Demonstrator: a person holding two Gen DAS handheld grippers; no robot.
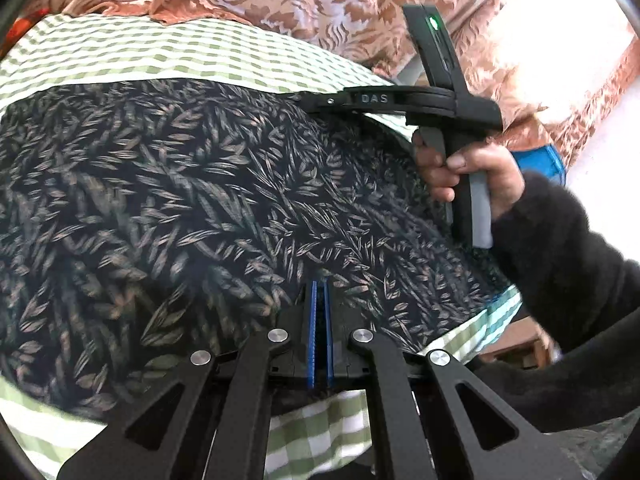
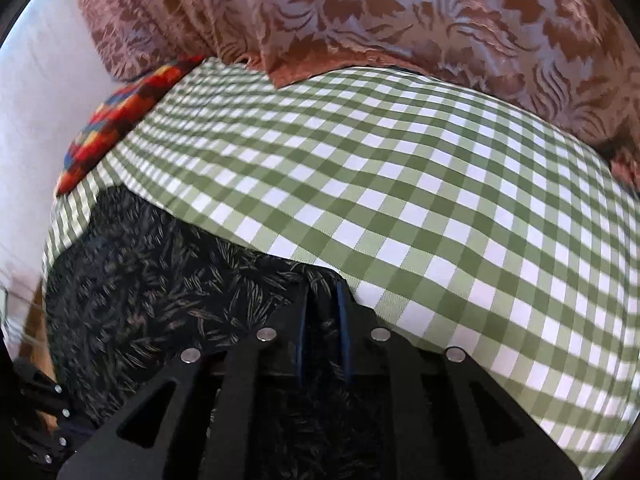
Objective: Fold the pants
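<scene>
1. The left gripper has its blue fingers pressed fully together at the near edge of the pants.
2. The right gripper has its fingers nearly closed, pinching the pants' far corner.
3. The pants lie spread on the checked tabletop.
4. Beyond the pants hangs a curtain.
5. Only the left view shows the hand; only the right view shows a colourful cloth at the tabletop's far-left corner.

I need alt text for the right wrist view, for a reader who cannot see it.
The right gripper pinches the corner of dark leaf-print pants lying on a green checked cloth. A brown patterned curtain hangs behind.
</scene>
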